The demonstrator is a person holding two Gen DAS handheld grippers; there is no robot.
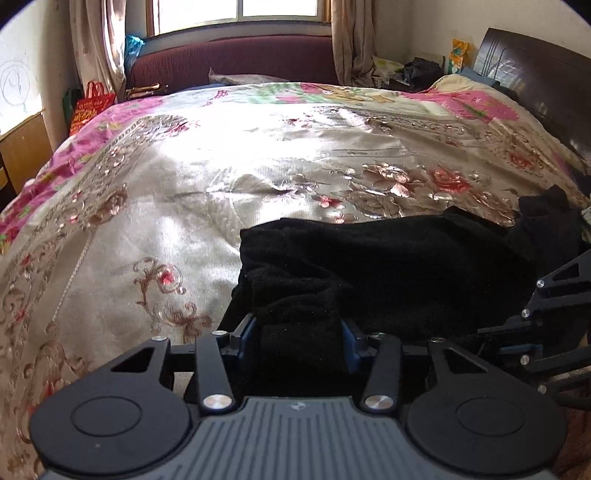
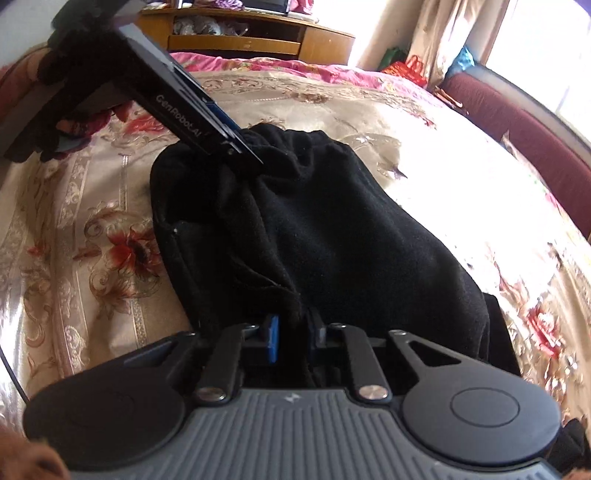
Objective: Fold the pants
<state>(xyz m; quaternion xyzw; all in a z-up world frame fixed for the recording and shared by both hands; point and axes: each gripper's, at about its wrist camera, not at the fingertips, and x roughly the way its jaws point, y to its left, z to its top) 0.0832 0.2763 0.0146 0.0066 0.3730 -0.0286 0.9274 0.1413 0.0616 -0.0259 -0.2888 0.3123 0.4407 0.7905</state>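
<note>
Pants [image 2: 332, 229], black, on bed [image 1: 147, 221]: my left tool [image 1: 300, 332] and right tool [image 2: 293, 332] each pinched cloth; best lifted level, edges matched.

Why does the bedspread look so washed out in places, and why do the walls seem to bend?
Left wrist view: sun from the window glares off the shiny bedspread, and the black pants lose nearly all fold detail. Right wrist view: the bedspread's right part is blown out to white. Both views: the fisheye lens curves straight edges and darkens the corners.
</note>
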